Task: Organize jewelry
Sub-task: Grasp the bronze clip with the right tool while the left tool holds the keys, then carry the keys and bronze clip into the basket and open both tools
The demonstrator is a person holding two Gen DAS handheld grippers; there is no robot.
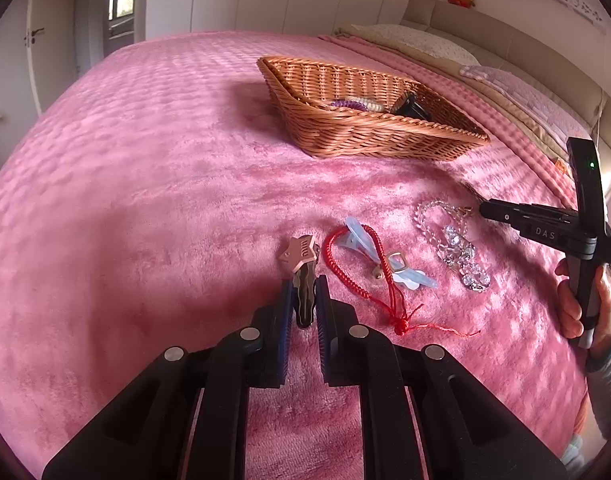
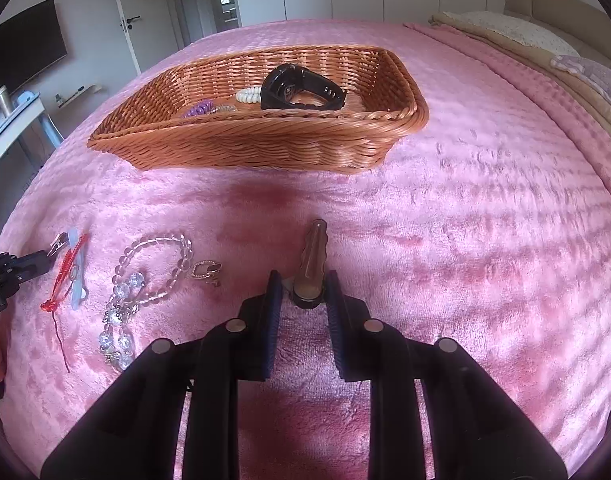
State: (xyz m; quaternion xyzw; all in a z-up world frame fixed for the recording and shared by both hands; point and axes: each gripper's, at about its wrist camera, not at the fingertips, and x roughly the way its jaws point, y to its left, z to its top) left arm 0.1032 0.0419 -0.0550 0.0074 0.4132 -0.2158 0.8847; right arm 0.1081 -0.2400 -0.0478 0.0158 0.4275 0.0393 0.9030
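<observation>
Jewelry is partly sorted: the wicker basket on the pink bedspread already holds a black watch, a cream spiral hair tie and a purple spiral hair tie. Several pieces lie loose on the bedspread, well short of the basket: a red cord bracelet draped over a pale blue hair clip, a clear bead bracelet and a rhinestone piece just beside it.

The left gripper has its fingers drawn narrow on the tail of a star-topped hair clip, whose star end juts out beyond the pads. The right gripper likewise stands narrow, its pads pressing the near end of a brown hair clip that points away toward the basket. Both clips look low over or on the fabric; whether either is lifted clear I cannot tell.

By my reading, the task is around halfway: two pieces are in hand and need carrying to the basket, and four remain on the bedspread.
</observation>
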